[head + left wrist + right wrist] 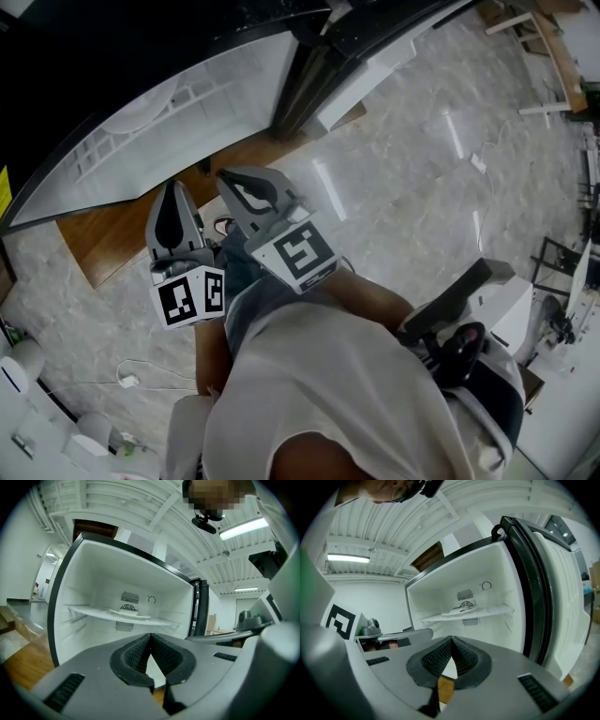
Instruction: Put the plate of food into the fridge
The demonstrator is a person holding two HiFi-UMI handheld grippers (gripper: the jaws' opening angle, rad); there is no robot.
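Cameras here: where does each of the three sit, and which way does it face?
Head view: on the person's head, looking steeply down at the left gripper, the right gripper, the person's shirt and the floor.
Left gripper view: rides on the left gripper, looking along its shut jaws into the open fridge.
Right gripper view: rides on the right gripper, looking along its shut jaws into the same fridge; the left gripper shows at its left edge.
Shared: both gripper views show the plate on the shelf inside.

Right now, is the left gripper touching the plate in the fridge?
Apart. The left gripper view shows the left gripper shut and empty, with the plate lying on the fridge shelf well beyond the gripper's tips.
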